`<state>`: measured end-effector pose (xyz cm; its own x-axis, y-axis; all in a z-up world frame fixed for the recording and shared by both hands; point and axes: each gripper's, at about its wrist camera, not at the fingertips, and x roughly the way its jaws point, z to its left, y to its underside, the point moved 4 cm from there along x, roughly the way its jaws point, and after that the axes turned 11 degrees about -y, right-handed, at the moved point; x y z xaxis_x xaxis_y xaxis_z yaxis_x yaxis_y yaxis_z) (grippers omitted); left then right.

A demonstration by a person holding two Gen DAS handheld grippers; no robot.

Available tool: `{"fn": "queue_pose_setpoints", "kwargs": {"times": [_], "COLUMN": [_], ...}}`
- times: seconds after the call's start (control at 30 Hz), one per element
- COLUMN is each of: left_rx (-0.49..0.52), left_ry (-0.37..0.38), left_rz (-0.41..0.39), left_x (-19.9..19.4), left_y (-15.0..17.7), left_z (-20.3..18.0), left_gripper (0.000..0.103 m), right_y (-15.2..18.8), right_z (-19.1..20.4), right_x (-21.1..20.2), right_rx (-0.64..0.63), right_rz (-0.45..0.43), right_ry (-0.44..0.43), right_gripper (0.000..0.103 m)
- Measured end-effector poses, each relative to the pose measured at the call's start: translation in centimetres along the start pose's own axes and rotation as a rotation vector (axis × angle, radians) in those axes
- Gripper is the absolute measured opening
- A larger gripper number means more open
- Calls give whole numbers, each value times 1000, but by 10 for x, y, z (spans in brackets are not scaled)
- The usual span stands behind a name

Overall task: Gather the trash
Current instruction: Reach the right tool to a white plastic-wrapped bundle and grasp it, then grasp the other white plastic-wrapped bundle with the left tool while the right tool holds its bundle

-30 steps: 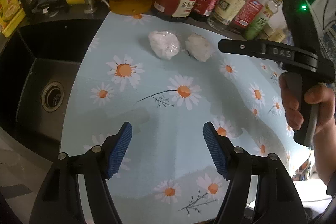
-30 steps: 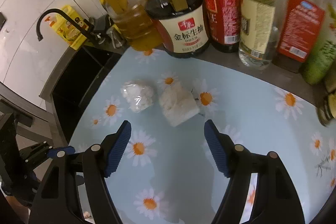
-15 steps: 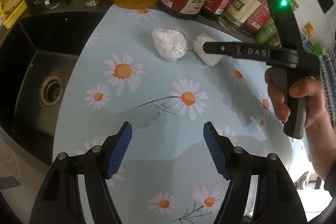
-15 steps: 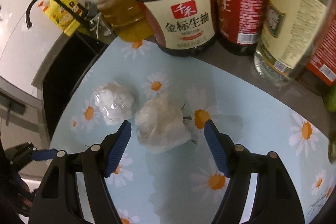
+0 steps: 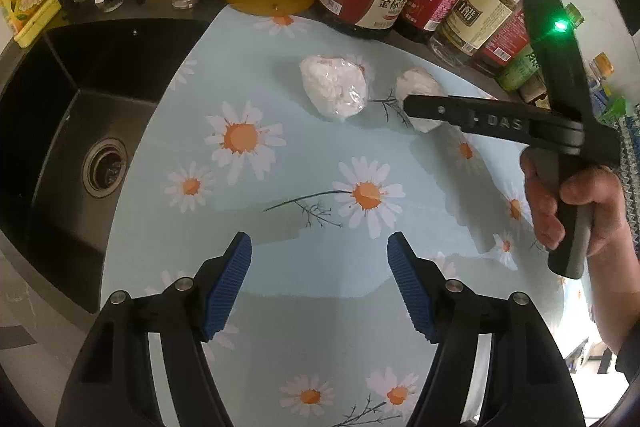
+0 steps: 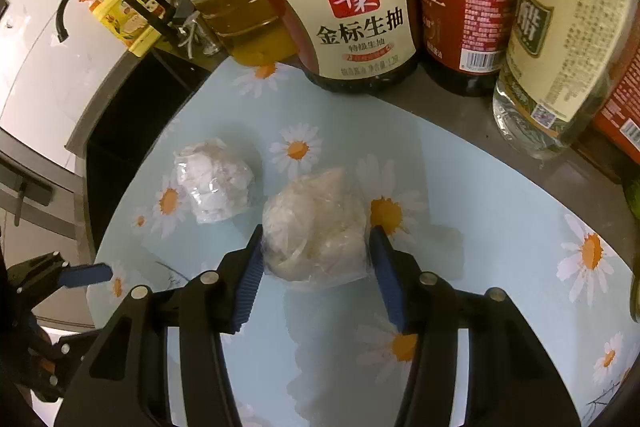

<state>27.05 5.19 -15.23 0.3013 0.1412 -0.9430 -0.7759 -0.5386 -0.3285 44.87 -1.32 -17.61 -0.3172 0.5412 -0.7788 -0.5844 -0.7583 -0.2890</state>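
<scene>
Two wrapped trash balls are lying on the daisy mat: a whiter trash ball (image 5: 334,91) and a greyer trash ball (image 6: 316,231). Two grippers are showing, and one sink (image 5: 60,115) is sitting alongside.

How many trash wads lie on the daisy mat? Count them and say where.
2: one wad between the right gripper fingers, the other wad just left of it; none visibly hidden.

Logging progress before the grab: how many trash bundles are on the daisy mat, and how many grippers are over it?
Trash bundles: 2, the left bundle and the right bundle.
Grippers: 2, the left gripper and the right gripper.
Total: 4.
</scene>
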Motion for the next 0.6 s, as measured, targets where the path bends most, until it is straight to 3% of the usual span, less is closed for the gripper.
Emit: {"fn": "queue_pose_setpoints", "kwargs": {"times": [0.33, 0.43, 0.6], "left_rx": [12, 23, 35], "left_ry": [-21, -29, -44], "left_rz": [-11, -33, -64], "left_x": [7, 7, 6], "left_y": [-22, -36, -59], "left_z": [-2, -3, -10], "left_gripper": [69, 78, 78], "right_y": [21, 34, 61], "right_z": [-2, -5, -9], "right_x": [-31, -38, -45], "right_rx": [35, 57, 96], "right_rz": [-39, -41, -47], "right_ry": [-26, -30, -53], "right_gripper": [52, 52, 52]}}
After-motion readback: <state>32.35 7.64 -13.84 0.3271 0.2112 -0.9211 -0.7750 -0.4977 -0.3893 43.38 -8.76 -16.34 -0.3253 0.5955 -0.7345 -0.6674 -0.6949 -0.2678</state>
